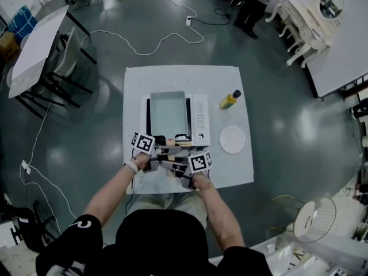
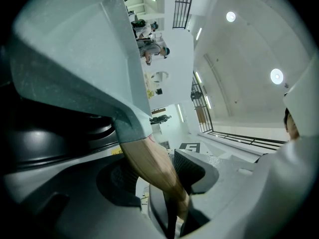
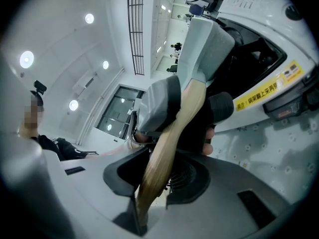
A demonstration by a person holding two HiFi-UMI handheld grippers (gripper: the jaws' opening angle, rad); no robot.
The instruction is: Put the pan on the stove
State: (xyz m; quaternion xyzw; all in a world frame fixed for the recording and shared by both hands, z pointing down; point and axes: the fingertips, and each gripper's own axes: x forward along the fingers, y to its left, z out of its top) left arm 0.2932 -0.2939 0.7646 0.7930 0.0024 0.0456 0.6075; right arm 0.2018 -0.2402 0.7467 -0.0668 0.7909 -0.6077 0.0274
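A grey rectangular pan (image 1: 168, 114) lies over the black top of a white stove (image 1: 200, 119) on the table; I cannot tell whether it rests there. Its wooden handle (image 1: 170, 149) points toward me. My left gripper (image 1: 154, 153) and right gripper (image 1: 183, 170) both hold that handle, side by side. In the left gripper view the handle (image 2: 149, 163) runs between the pads of the left gripper (image 2: 159, 180), under the pan (image 2: 75, 59). In the right gripper view the handle (image 3: 169, 138) sits clamped in the right gripper (image 3: 159, 176), with the stove (image 3: 279, 78) beyond.
A yellow bottle (image 1: 230, 99) stands right of the stove and a white plate (image 1: 232, 139) lies nearer, at the right. The table (image 1: 138, 85) has a white cloth. A cable (image 1: 144, 45) lies on the floor behind, and other tables stand at the far left and right.
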